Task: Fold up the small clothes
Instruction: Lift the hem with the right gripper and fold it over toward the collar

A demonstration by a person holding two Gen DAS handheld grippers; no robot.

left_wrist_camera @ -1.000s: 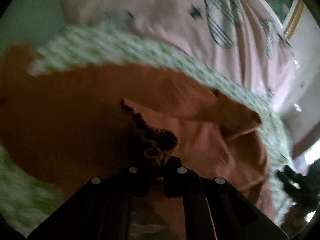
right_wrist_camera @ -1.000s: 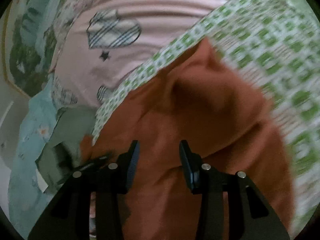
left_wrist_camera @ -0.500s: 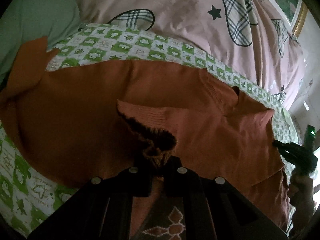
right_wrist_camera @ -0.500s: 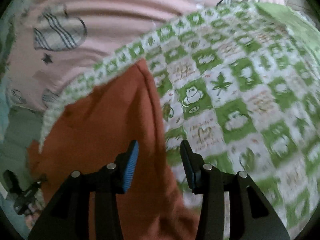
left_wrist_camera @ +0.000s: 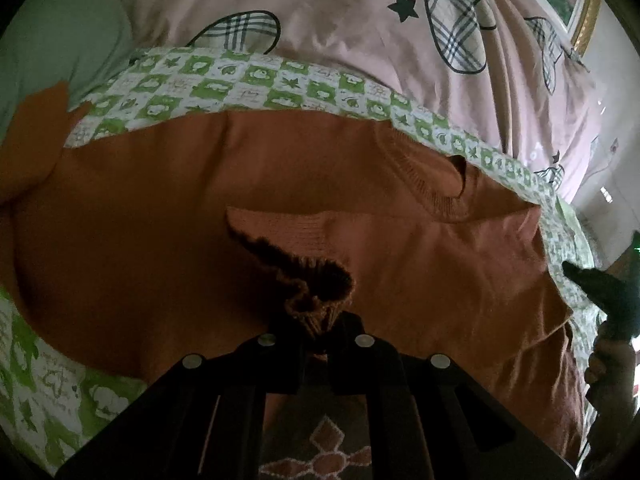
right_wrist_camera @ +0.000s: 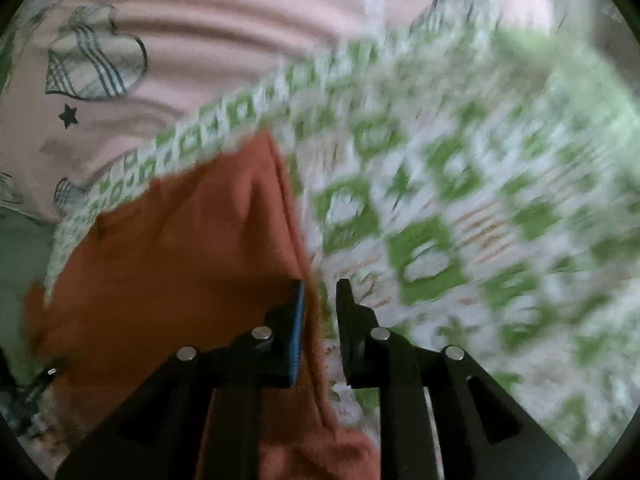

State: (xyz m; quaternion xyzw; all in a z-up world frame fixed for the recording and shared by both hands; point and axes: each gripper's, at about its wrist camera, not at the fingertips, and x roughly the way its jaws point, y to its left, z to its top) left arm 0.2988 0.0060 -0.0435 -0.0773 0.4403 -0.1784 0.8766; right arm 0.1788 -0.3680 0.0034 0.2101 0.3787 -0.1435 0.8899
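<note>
Sweater (left_wrist_camera: pixel 168 216) lies spread on checked cloth (left_wrist_camera: pixel 248 80), cloth on quilt (left_wrist_camera: pixel 360 20) behind. Sleeve cuff (left_wrist_camera: pixel 316 296) folded over sweater's middle, at left gripper (left_wrist_camera: pixel 320 336). Right gripper (right_wrist_camera: pixel 320 312) at sweater's right edge, cloth to its right.

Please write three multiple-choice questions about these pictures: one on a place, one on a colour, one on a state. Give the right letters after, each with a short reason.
1. On what does the orange sweater lie?
A. green checked blanket
B. wooden floor
C. metal tray

2. What colour is the sheet with plaid hearts beyond the blanket?
A. blue
B. pink
C. black

3. What do the left tongs do?
A. stand wide open and empty
B. pinch the sweater's ribbed cuff
C. hold a bottle

Answers:
1 A, green squares show around the sweater's edges.
2 B, the cloth behind is pale pink.
3 B, bunched ribbed knit sits between the closed fingers.
</note>
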